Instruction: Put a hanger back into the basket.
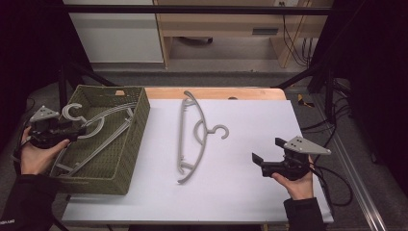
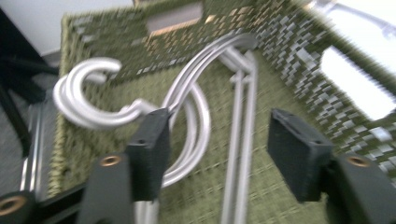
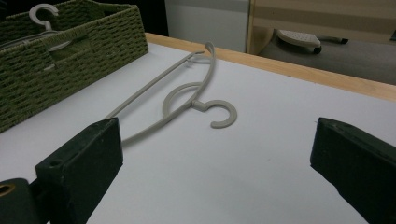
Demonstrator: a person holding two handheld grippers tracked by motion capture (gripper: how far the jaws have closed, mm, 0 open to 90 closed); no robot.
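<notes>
Left claw (image 2: 219, 149) open at basket (image 1: 139, 125) edge, gripping nothing; hangers in basket (image 2: 187, 107) lie loose, hooks over rim.
Right claw (image 3: 215, 168) wide open, empty, facing hanger on tabletop (image 1: 192, 139), likely next pickup.

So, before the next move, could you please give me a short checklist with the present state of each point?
1. Left gripper free of the hangers in the basket: ok, the jaws stand apart with nothing pressed between them.
2. Those hangers inside the green basket: mostly ok, but the hooks stick out over the left rim.
3. Loose hanger lies flat on the white table: ok, nothing on it.
4. Right gripper open and empty: ok.
5. Right gripper faces the loose hanger: ok, the hook is straight ahead of it.
6. Path between them free: ok.
</notes>
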